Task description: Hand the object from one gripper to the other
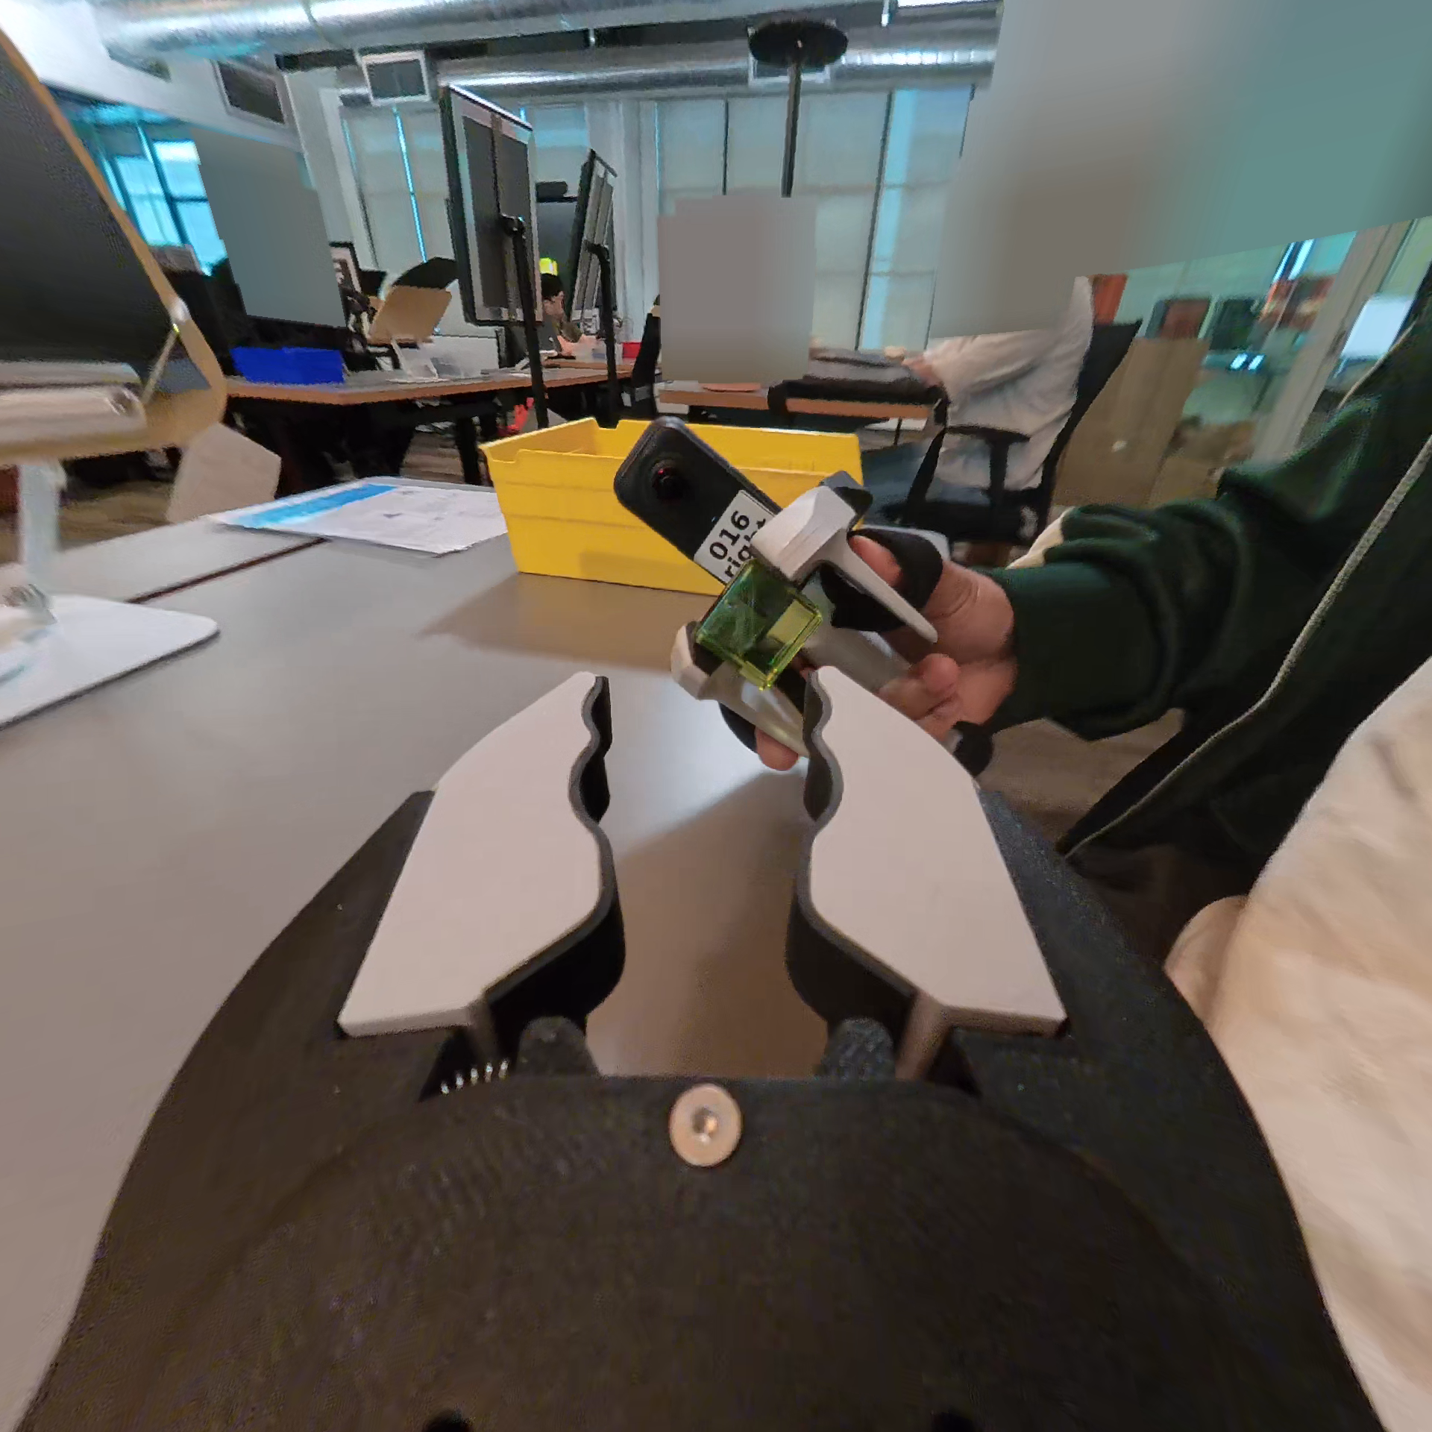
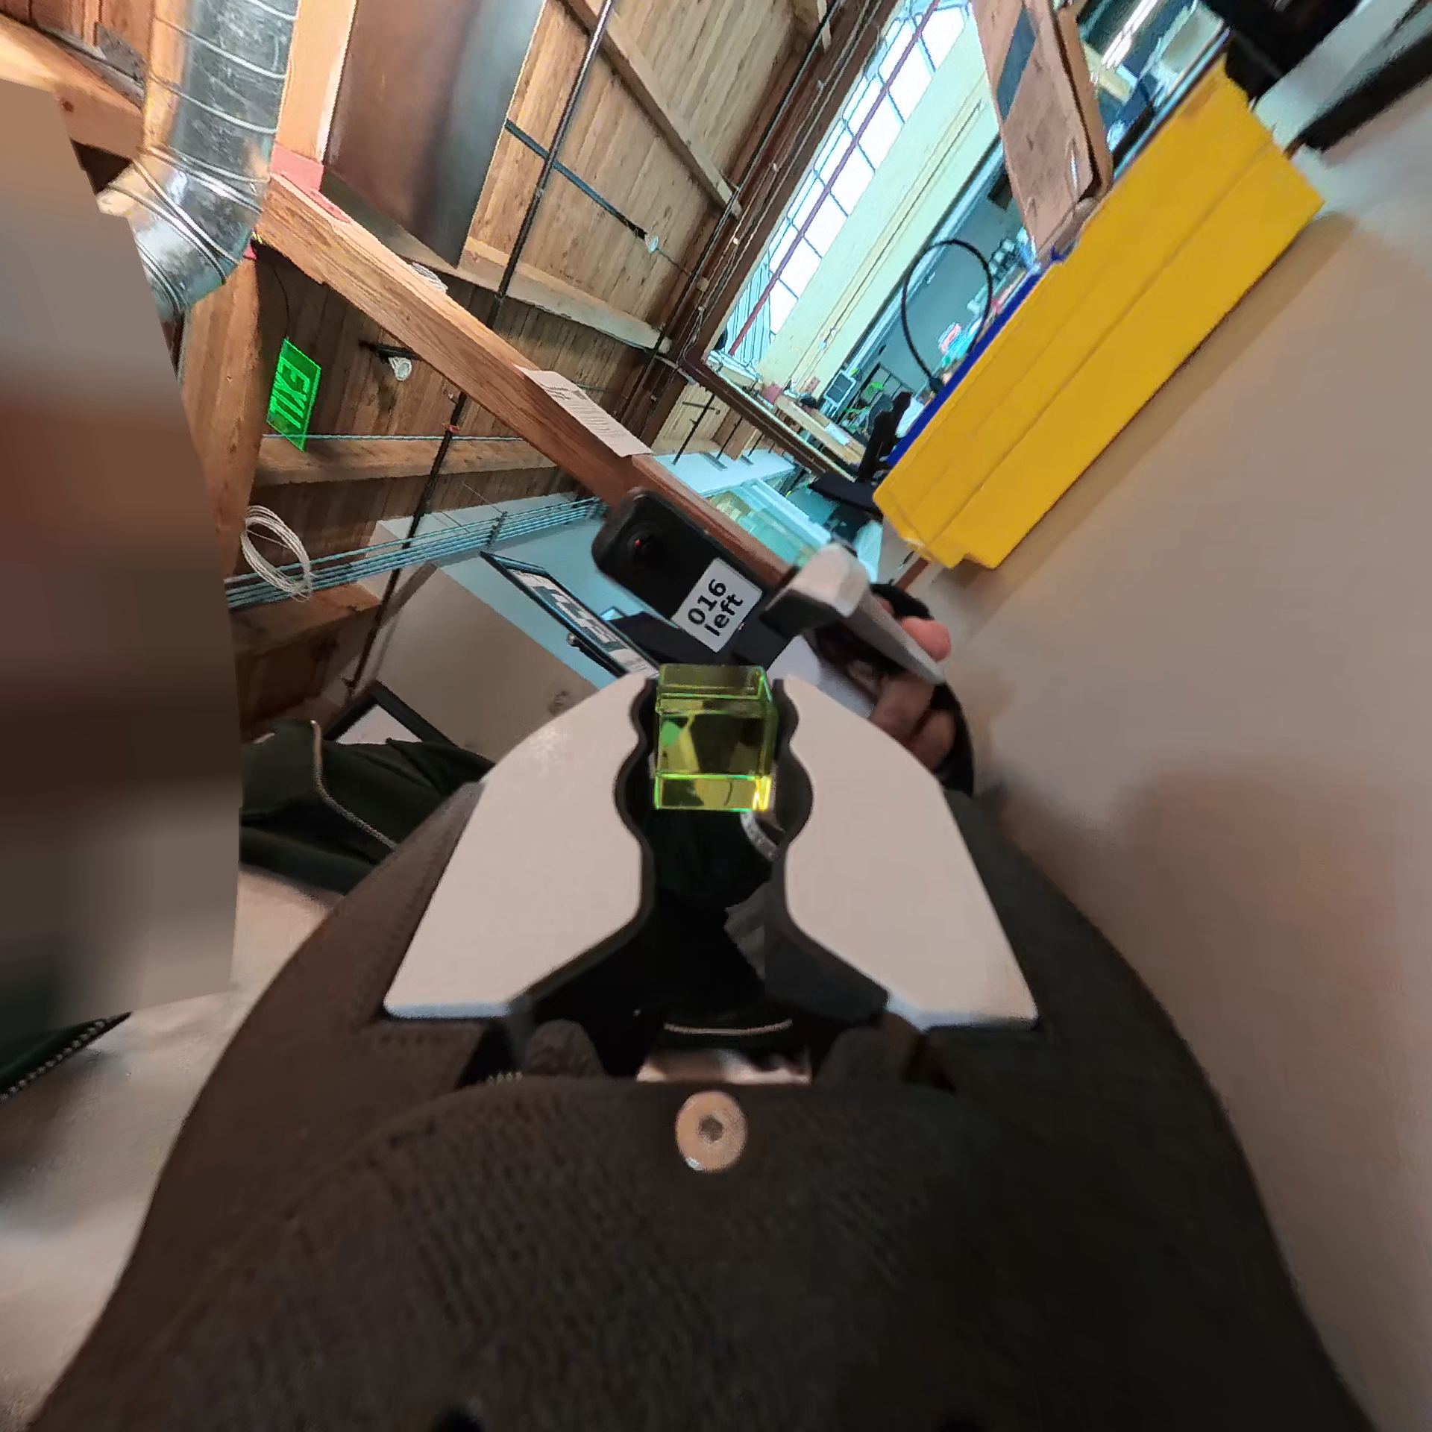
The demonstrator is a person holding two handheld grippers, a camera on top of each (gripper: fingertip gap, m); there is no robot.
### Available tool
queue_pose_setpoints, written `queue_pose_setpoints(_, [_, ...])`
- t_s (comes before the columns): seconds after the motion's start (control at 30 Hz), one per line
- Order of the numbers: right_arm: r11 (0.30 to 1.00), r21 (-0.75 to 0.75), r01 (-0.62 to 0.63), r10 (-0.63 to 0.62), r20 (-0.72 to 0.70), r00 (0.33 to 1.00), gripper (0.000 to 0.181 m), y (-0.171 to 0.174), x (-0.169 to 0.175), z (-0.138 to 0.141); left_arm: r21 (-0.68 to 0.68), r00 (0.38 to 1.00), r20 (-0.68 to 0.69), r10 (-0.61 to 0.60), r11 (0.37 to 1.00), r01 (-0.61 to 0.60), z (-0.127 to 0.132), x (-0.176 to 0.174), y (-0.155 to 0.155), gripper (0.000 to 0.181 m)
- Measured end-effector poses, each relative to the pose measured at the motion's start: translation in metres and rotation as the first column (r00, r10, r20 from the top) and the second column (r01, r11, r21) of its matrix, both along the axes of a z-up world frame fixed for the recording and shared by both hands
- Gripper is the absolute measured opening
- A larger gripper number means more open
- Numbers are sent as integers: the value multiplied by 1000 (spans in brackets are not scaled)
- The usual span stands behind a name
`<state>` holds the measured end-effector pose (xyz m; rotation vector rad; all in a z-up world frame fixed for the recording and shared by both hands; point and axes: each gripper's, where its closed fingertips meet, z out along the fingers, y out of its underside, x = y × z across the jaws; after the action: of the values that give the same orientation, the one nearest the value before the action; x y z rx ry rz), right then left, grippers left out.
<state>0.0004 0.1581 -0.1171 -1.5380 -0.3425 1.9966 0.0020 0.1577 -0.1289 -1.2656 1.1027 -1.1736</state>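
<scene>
A clear green cube is clamped between the fingertips of my right gripper, which is shut on it. In the left wrist view the same cube shows in the right gripper, held in a hand just beyond and slightly right of my left gripper. My left gripper is open and empty above the grey table; its right fingertip is close below the cube, not touching it. In the right wrist view the left gripper's camera body shows just behind the cube.
A yellow bin stands on the table behind the grippers; it also shows in the right wrist view. Papers lie at the back left. A white monitor base sits at the left. A person's green sleeve reaches in from the right. Less than 4 cm separates the two grippers' tips.
</scene>
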Motion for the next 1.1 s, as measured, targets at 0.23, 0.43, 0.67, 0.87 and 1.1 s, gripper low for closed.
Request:
queue_pose_setpoints(0.23, [955,260,143,-158,40,987,28,1,7,16,-436,977,116,-180,875,213,-3,6,-12,43])
queue_pose_setpoints(0.43, [901,409,145,-214,129,968,28,-4,-2,11,-525,954,222,-200,800,290,5,9,-17,45])
queue_pose_setpoints(0.67, [817,571,85,-257,228,939,28,-16,-17,4,-422,956,146,-256,858,294,0,17,-32,38])
queue_pose_setpoints(0.87, [796,600,79,-264,228,937,28,-19,-20,5,-324,960,121,-254,904,280,2,18,-38,28])
queue_pose_setpoints(1.1, [793,602,93,-275,218,937,37,-18,-19,6,-289,964,116,-240,920,264,3,18,-36,27])
